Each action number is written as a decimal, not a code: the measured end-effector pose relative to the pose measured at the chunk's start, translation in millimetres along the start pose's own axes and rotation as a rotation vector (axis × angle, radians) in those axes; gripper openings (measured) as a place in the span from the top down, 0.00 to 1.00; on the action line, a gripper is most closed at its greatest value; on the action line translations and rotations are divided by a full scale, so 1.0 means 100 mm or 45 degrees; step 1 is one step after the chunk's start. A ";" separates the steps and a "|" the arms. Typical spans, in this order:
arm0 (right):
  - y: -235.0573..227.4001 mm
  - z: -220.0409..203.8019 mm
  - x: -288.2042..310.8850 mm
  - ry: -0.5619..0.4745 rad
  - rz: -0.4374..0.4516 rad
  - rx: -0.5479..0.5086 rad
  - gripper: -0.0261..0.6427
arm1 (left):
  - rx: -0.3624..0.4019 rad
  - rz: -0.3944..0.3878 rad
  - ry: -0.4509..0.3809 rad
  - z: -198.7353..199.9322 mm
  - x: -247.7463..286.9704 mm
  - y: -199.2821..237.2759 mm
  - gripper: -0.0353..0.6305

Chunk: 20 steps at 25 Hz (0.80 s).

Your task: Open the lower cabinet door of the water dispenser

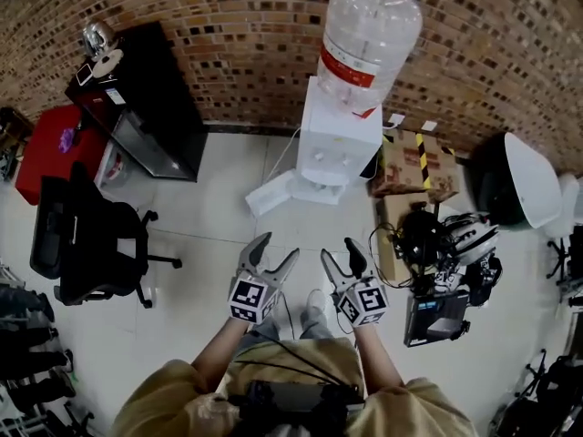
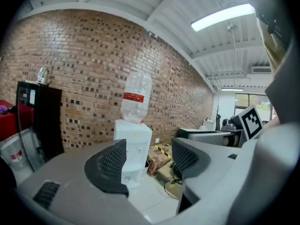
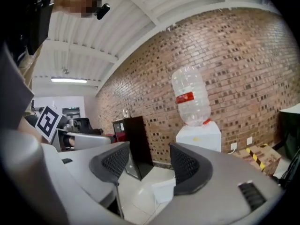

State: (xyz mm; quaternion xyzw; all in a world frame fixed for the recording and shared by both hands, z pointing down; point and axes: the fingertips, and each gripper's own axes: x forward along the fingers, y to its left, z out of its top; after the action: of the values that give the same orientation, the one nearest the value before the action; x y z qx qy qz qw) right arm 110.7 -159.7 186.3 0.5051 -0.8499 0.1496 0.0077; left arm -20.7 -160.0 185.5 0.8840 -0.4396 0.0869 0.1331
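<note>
The white water dispenser [image 1: 339,135] stands against the brick wall with an empty clear bottle [image 1: 364,35] upside down on top. At its base a white door panel [image 1: 273,192] stands swung out to the left over the floor. My left gripper [image 1: 279,247] and right gripper [image 1: 338,248] hang side by side in the air well short of the dispenser. Both are open with nothing between the jaws. The left gripper view has the dispenser [image 2: 133,146] straight ahead between the left gripper [image 2: 149,161] jaws. In the right gripper view, the white panel [image 3: 164,191] shows between the right gripper [image 3: 150,165] jaws.
A black cabinet [image 1: 146,98] stands left of the dispenser, with a red unit [image 1: 46,148] and a black office chair [image 1: 86,235] further left. Cardboard boxes [image 1: 414,167] and a pile of equipment with cables [image 1: 442,262] crowd the floor to the right.
</note>
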 end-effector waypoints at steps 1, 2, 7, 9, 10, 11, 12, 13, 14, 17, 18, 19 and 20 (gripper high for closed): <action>0.02 0.16 -0.07 -0.037 -0.017 -0.013 0.50 | -0.002 0.010 -0.026 0.11 -0.09 -0.01 0.49; 0.02 0.31 -0.13 -0.073 -0.037 -0.024 0.44 | 0.005 0.015 -0.055 0.23 -0.15 -0.02 0.49; 0.04 0.89 -0.38 -0.235 -0.111 -0.089 0.35 | 0.108 0.063 -0.208 0.79 -0.41 -0.07 0.49; 0.04 1.09 -0.49 -0.303 -0.130 -0.081 0.35 | 0.140 0.083 -0.281 0.94 -0.48 -0.10 0.49; 0.03 1.18 -0.54 -0.332 -0.145 -0.078 0.35 | 0.154 0.084 -0.316 0.99 -0.50 -0.13 0.49; 0.01 1.26 -0.58 -0.355 -0.165 -0.080 0.36 | 0.162 0.080 -0.341 1.03 -0.51 -0.15 0.49; -0.01 1.33 -0.62 -0.369 -0.190 -0.085 0.36 | 0.164 0.073 -0.354 1.06 -0.50 -0.17 0.49; -0.04 1.37 -0.66 -0.371 -0.218 -0.094 0.36 | 0.161 0.064 -0.355 1.08 -0.49 -0.20 0.49; -0.07 1.39 -0.69 -0.361 -0.247 -0.107 0.36 | 0.155 0.057 -0.351 1.09 -0.48 -0.22 0.49; -0.14 1.40 -0.74 -0.315 -0.313 -0.155 0.36 | 0.136 0.049 -0.353 1.14 -0.46 -0.27 0.49; -0.16 1.40 -0.76 -0.310 -0.324 -0.159 0.36 | 0.134 0.047 -0.359 1.14 -0.44 -0.28 0.49; -0.17 1.40 -0.78 -0.310 -0.330 -0.155 0.36 | 0.135 0.045 -0.364 1.14 -0.43 -0.30 0.49; -0.18 1.41 -0.81 -0.311 -0.335 -0.151 0.36 | 0.137 0.041 -0.363 1.13 -0.42 -0.33 0.49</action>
State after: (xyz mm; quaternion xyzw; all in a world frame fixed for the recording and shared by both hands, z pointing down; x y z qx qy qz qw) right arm 185.5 -135.2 43.2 0.6251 -0.7784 0.0346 -0.0463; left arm -15.3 -145.1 61.3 0.8861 -0.4629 -0.0141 0.0205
